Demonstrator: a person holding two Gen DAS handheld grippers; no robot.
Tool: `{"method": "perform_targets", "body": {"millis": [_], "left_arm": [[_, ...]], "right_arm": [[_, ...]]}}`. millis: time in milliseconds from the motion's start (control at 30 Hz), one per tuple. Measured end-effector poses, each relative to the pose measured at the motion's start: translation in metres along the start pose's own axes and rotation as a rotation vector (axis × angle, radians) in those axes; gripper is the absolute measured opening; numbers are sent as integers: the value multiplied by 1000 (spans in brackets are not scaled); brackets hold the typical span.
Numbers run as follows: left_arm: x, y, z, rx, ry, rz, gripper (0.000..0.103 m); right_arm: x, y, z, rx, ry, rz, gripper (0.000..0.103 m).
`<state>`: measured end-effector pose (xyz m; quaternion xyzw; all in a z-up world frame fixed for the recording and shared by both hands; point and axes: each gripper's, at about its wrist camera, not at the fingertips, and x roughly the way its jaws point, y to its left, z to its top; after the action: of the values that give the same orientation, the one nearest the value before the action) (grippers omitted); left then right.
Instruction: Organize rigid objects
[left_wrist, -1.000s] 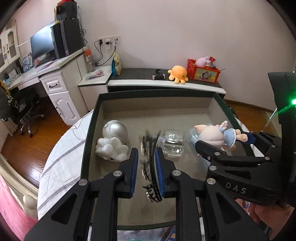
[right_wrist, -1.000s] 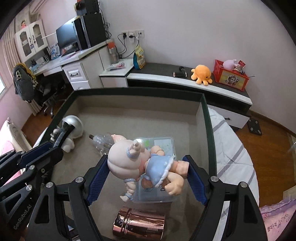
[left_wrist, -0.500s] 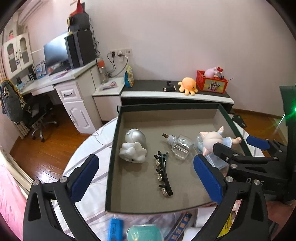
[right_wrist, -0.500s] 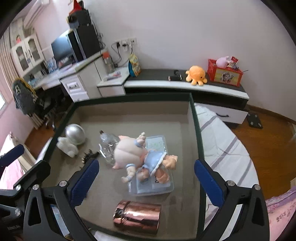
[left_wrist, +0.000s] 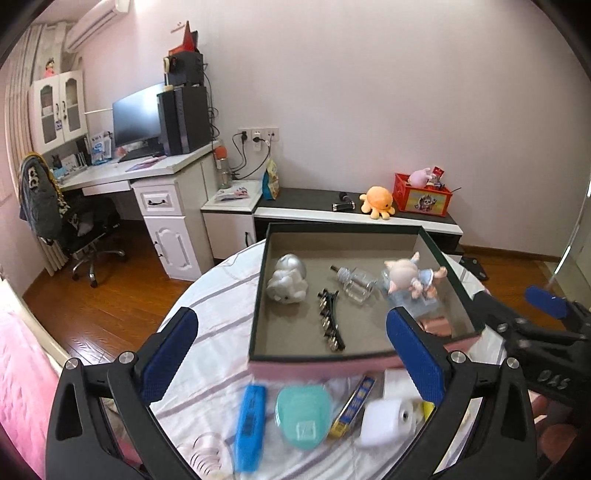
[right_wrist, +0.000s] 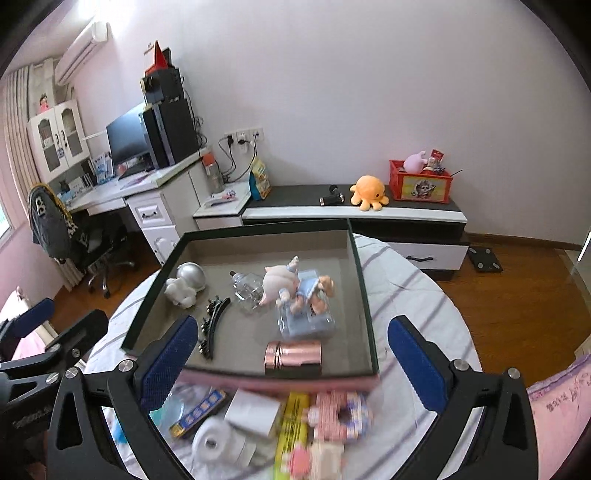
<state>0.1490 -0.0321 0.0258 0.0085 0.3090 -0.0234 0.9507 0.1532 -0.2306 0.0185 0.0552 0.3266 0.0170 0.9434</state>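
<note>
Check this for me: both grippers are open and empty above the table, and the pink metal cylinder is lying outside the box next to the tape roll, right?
Not quite. The pink metal cylinder lies inside the box, by its near wall, as the right wrist view shows. The left gripper and right gripper are indeed open and empty.

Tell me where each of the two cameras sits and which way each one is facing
Left wrist: on the open left gripper, above the table's near edge, facing the box; right gripper at right.
Right wrist: on the open right gripper, same direction, further right; left gripper at left.
Shared: doll, hair clip, orange octopus.
</note>
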Motion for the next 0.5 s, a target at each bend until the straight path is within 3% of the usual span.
{"method": "perform_targets", "body": {"millis": [200, 500], "left_arm": [[-21, 1, -28, 21, 4, 21, 103], [-43, 6, -60, -31, 27, 14, 103]], "right_arm": [[-35, -1, -26, -4, -24, -6, 103], [-74, 2, -58, -7, -41, 2, 103]]}}
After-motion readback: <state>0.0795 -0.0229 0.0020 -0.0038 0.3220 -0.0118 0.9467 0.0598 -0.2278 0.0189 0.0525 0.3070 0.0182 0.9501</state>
